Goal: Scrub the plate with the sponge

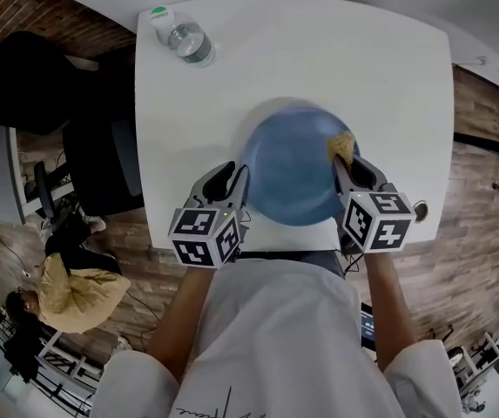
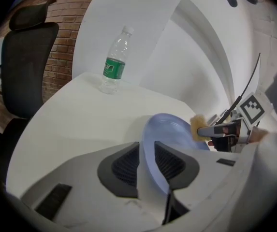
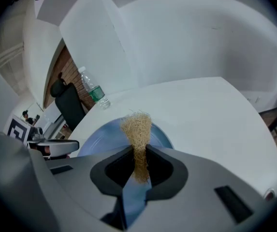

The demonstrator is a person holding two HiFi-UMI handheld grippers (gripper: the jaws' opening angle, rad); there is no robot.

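A blue plate is at the near edge of the white table. Its left rim passes between the jaws of my left gripper, which stand open: a gap shows beside the rim in the left gripper view. My right gripper is shut on a tan fibrous sponge at the plate's right rim. In the right gripper view the sponge sticks up from the jaws over the plate.
A clear water bottle with a green label stands at the table's far left corner. A black office chair is beyond the table's left side. The person's torso is close against the table's near edge.
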